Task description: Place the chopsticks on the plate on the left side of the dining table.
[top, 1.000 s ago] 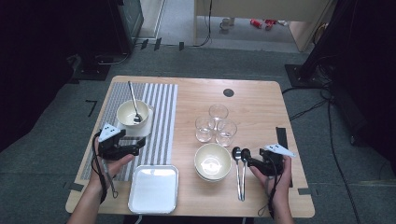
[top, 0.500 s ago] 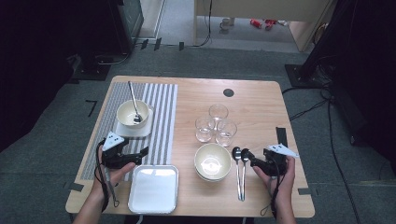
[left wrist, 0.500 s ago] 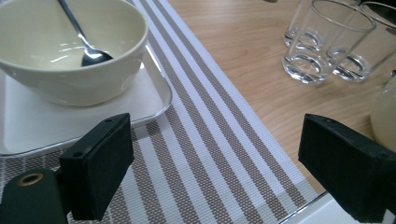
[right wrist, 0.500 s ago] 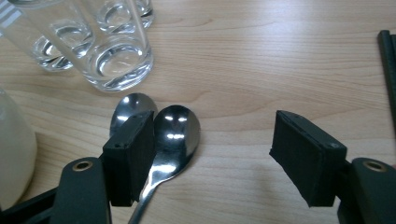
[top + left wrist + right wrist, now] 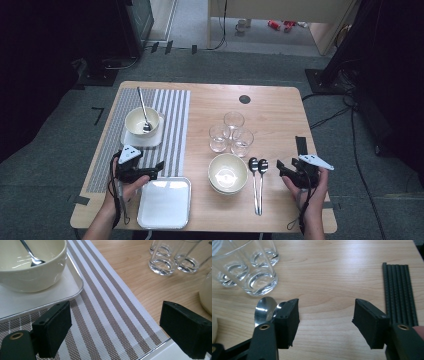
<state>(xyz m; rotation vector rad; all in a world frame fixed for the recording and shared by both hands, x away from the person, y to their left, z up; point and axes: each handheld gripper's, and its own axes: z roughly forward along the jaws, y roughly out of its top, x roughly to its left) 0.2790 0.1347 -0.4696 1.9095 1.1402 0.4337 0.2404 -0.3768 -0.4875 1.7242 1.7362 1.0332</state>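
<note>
Your left gripper (image 5: pixel 150 171) hovers low over the near end of the striped placemat (image 5: pixel 170 125), with its jaws spread wide and nothing between them; in the left gripper view the same gripper (image 5: pixel 115 332) shows only the mat's brown and white stripes in the gap. Just beside it, toward you, lies the empty white tray (image 5: pixel 165 202), whose corner (image 5: pixel 172 353) peeks in under one jaw. Farther up the mat stands a cream bowl (image 5: pixel 142 121) with a spoon (image 5: pixel 144 107) leaning in it, and that bowl sits on a second white tray (image 5: pixel 131 139). Your right gripper (image 5: pixel 281 167) is held near the right edge of the tabletop (image 5: pixel 280 115), its jaws also spread and empty, over bare wood. Two spoons (image 5: pixel 257 185) lie side by side on the wood just left of it; in the right gripper view their bowls (image 5: pixel 265 310) show right behind one jaw, though you cannot tell whether the jaw touches them. Left of the spoons sits a stack of cream bowls (image 5: pixel 228 173), and beyond it three clear glasses (image 5: pixel 231 132) stand clustered together, touching or nearly so. A dark ribbed strip (image 5: pixel 399 292) lies flat on the wood to the far side of your right gripper, apart from the jaws.
</note>
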